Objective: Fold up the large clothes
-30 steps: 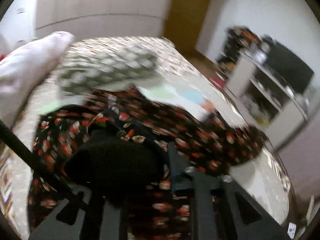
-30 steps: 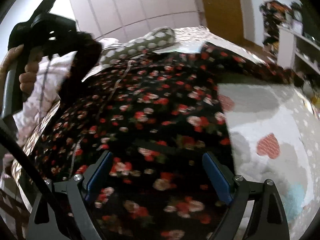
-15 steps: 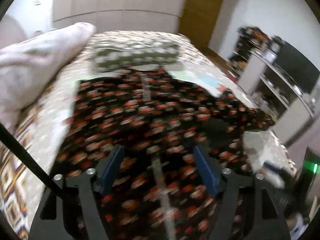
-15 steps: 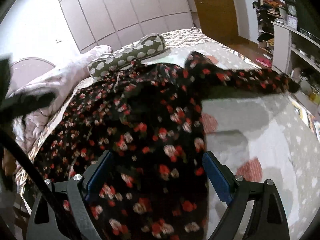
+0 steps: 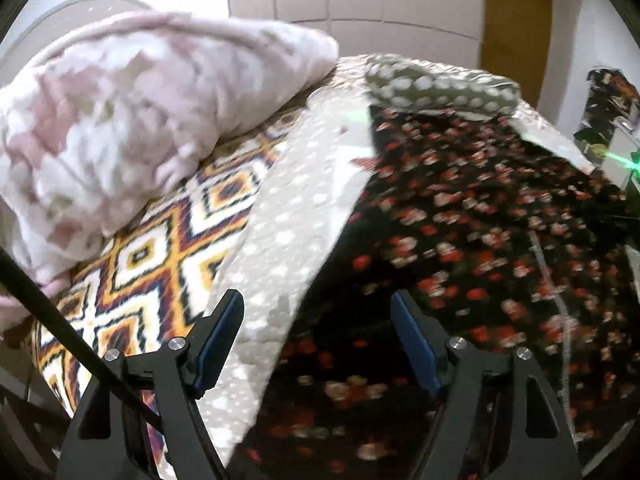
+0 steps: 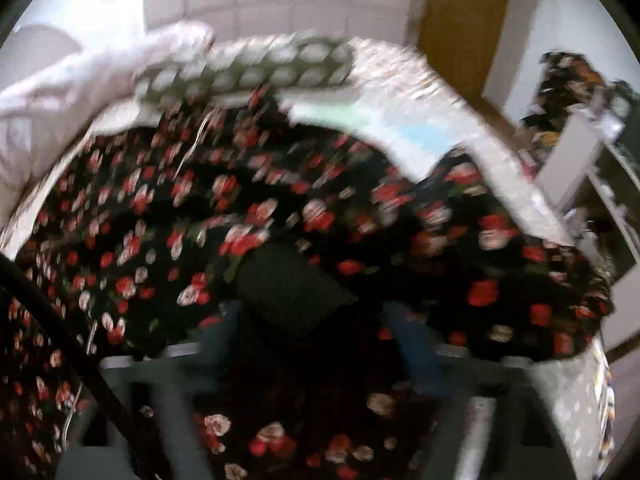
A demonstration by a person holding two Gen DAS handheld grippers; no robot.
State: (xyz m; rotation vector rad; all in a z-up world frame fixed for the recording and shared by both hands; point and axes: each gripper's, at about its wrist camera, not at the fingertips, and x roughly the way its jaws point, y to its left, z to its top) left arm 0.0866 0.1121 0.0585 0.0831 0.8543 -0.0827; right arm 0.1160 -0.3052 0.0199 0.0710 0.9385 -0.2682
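Swung leftward, the left gripper [image 5: 316, 340] now hangs wide open over the floral garment's [image 5: 460, 240] edge on the bed [image 5: 288, 216] — the right gripper [image 6: 316, 344] blurs, grip untellable — a misjudged pinch could snag the bedcover.

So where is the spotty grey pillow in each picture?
Left wrist view: the spotty grey pillow lies at the upper right, at the far end of the flowery dress.
Right wrist view: the pillow is at the top, left of centre, again just past the dress.
Shared landmark: the brown door stands behind the bed, to the pillow's right, in both views.
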